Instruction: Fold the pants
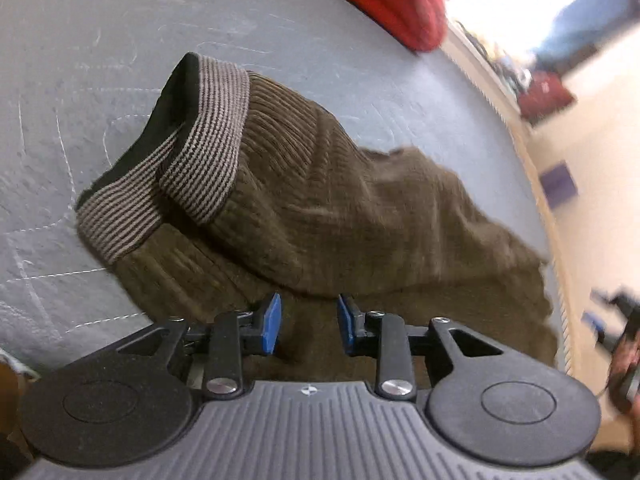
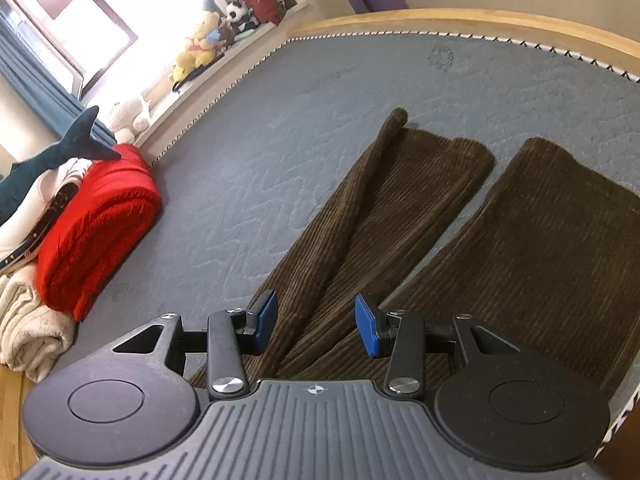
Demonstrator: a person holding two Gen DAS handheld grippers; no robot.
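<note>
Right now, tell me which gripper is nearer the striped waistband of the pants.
Left. The left gripper hovers open over the brown fabric just below the striped waistband. The right gripper hangs open over the pant legs; no waistband shows in its view.

Mattress: we see bare grey mattress (image 2: 304, 128) wide open between the blanket and the pants, free for a hand to pass.
Pants: we find the pants (image 2: 400, 216) spread over the near right part, two legs with a narrow strip of bare mattress between them.
Waistband: the striped waistband (image 1: 200, 148) stands up in a raised fold, a hump in our way.
Blanket: we see a rolled red blanket (image 2: 96, 228) along the left side, with a beige throw (image 2: 28, 324) and plush shark (image 2: 52, 156) beside it.
Frame: a wooden rim (image 2: 460, 18) bounds the far edge.
</note>
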